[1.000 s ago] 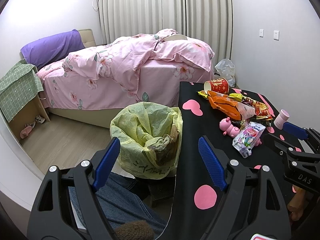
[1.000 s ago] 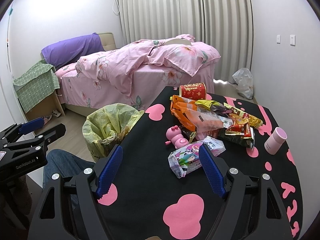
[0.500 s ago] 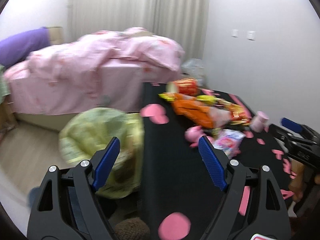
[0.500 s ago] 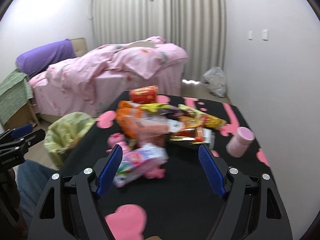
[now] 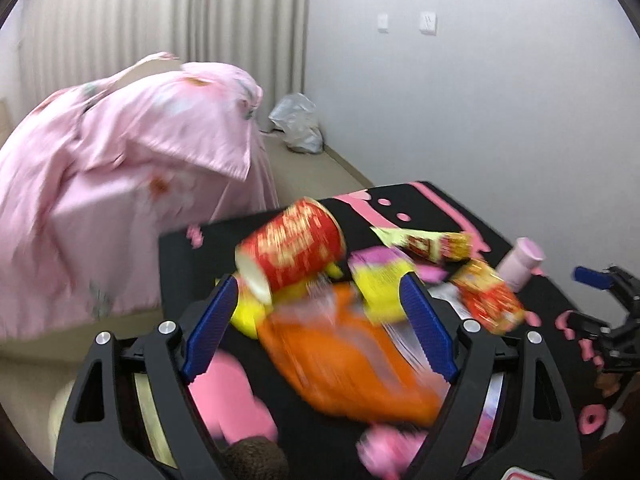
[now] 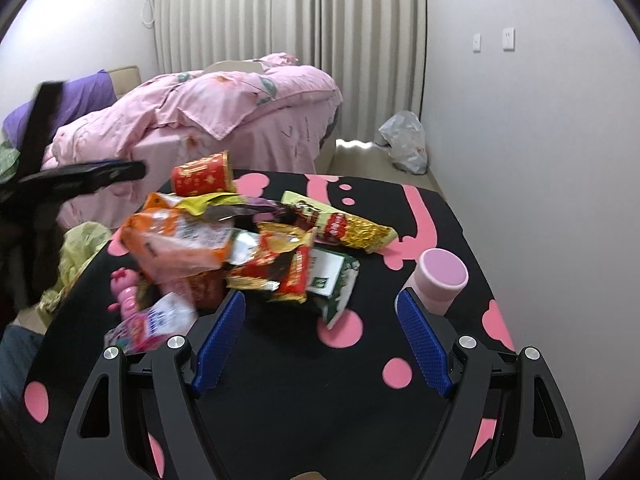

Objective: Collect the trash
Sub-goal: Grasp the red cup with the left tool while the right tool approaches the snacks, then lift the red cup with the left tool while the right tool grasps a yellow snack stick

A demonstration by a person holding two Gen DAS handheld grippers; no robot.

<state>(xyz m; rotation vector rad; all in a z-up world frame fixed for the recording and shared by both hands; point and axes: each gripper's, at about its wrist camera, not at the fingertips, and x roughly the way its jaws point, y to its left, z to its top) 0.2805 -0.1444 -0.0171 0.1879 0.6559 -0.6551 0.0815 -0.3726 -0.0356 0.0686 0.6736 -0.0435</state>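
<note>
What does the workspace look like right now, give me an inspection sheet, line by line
Surface: black table with pink hearts and dots.
Job's things: snack wrappers heaped mid-table; orange bag; red paper cup lying on its side; yellow-lined trash bin at the table's left edge.
Clutter: pink pig toy; pink cup.
Grippers: left gripper open over the orange bag; right gripper open, empty.
Cables: nothing seen.
Surroundings: pink bed, curtains, white plastic bag on the floor.
</note>
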